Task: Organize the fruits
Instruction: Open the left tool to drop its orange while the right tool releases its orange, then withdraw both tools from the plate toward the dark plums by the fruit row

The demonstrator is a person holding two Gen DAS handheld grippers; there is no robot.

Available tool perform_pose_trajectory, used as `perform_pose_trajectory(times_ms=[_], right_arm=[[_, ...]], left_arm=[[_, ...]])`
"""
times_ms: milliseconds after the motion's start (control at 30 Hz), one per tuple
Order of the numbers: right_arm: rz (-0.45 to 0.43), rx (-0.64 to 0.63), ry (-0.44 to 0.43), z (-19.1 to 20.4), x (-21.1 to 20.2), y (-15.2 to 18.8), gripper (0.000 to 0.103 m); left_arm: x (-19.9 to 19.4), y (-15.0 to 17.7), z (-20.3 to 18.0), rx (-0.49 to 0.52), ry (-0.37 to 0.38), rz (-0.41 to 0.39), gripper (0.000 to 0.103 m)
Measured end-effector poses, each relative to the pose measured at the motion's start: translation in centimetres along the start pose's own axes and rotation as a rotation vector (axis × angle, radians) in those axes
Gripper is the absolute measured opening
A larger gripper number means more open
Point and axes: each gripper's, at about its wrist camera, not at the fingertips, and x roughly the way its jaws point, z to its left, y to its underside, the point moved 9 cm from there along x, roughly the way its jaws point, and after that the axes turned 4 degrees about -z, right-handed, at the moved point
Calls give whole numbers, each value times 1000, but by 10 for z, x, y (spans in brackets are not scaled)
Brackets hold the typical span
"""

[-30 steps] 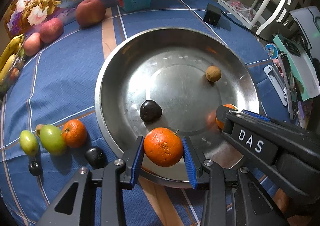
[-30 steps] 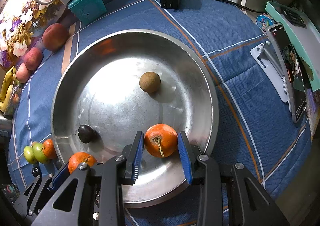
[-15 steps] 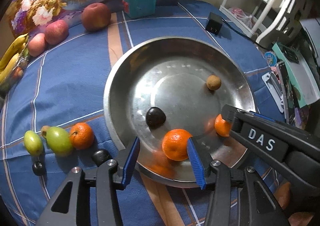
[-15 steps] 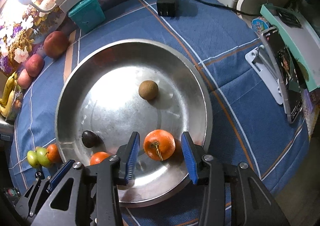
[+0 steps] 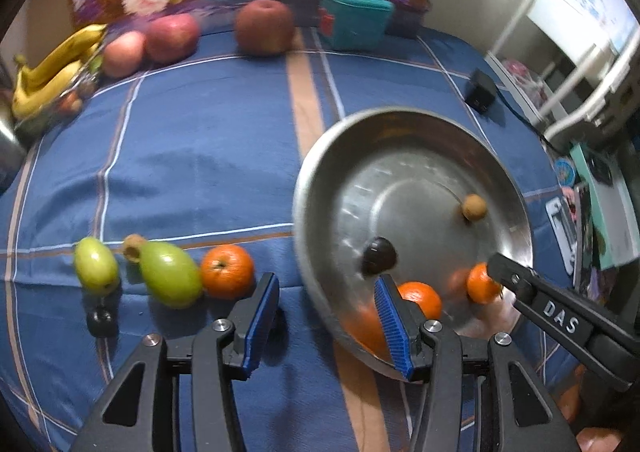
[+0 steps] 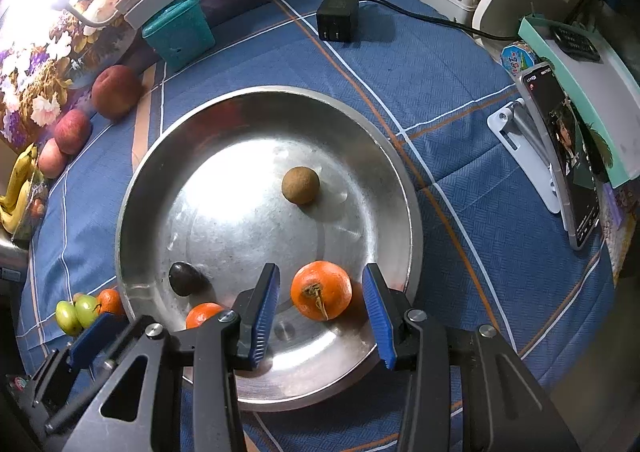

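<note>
A steel pan [image 6: 412, 220] holds two oranges, a dark fruit [image 6: 185, 278] and a brown round fruit [image 6: 301, 185]. My right gripper [image 6: 321, 280] is open astride one orange [image 6: 321, 296], which rests on the pan floor with gaps to both pads. My left gripper [image 5: 326, 304] is open and empty, straddling the pan's near left rim [image 5: 312, 252]. The other orange [image 5: 422, 298] lies just right of its right finger. On the cloth to the left sit a third orange [image 5: 227, 271] and two green fruits [image 5: 170, 274].
Apples [image 5: 172, 37] and bananas [image 5: 56, 64] line the far left edge. A teal box [image 5: 356, 24] and a black adapter [image 6: 338, 16] with its cable sit at the back. A phone on a stand [image 6: 560, 156] is at the right. A small dark fruit [image 5: 100, 320] lies near the green ones.
My left gripper let go of its orange into the pan and swung left over the rim. My right gripper opened off its orange, which stays in the pan.
</note>
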Motion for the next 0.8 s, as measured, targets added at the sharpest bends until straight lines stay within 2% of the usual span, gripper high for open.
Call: perform_pose_trajectory(times_ms=[500, 800], right_arm=[[-25, -81, -6, 28, -10, 3, 44], [-35, -130, -11, 44, -14, 6, 44]], left_arm=[[-13, -12, 83, -222, -58, -47, 54], [-16, -9, 103, -267, -80, -53, 54]])
